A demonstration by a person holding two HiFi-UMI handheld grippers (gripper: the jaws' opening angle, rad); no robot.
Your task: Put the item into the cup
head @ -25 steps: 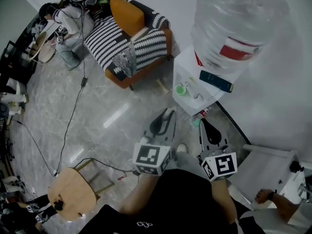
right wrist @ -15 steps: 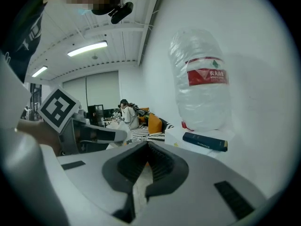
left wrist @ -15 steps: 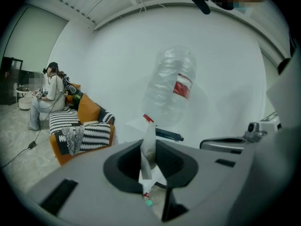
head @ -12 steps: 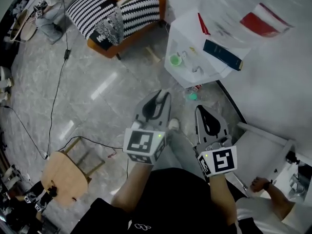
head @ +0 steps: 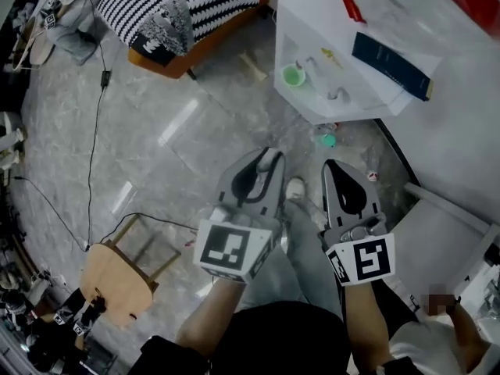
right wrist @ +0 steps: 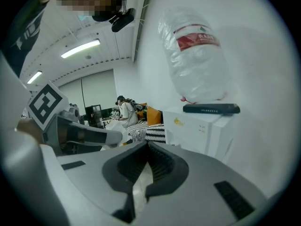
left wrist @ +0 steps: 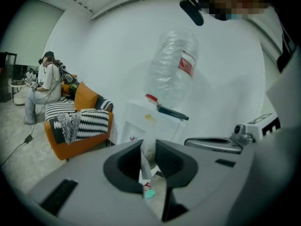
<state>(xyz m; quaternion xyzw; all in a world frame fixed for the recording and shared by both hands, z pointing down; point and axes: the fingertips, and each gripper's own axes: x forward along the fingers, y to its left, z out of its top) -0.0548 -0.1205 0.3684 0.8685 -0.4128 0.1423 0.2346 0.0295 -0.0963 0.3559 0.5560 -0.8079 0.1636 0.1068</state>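
Observation:
A small green cup [head: 294, 76] stands in the tap recess of the white water dispenser [head: 312, 22], seen from above in the head view. A small teal item [head: 328, 141] lies on the floor at the dispenser's foot; it also shows as the teal item [left wrist: 148, 193] through the left jaws. My left gripper [head: 264, 161] is held over the floor, short of the dispenser, its jaws a narrow gap apart with nothing between them. My right gripper [head: 337, 170] hangs beside it, shut and empty. Both point toward the dispenser [right wrist: 202, 126].
A dark flat object [head: 391, 65] lies on the dispenser top under the large water bottle [left wrist: 171, 69]. An orange sofa with striped cushions [head: 187, 14] stands far left, a wooden stool [head: 117, 280] near left, and cables [head: 94, 131] cross the marble floor. A white shelf [head: 437, 241] is at right.
The view has shifted toward the dispenser, which now sits higher in the frame with the bottle mostly out of sight. Both grippers look larger and lower; their jaws are unchanged.

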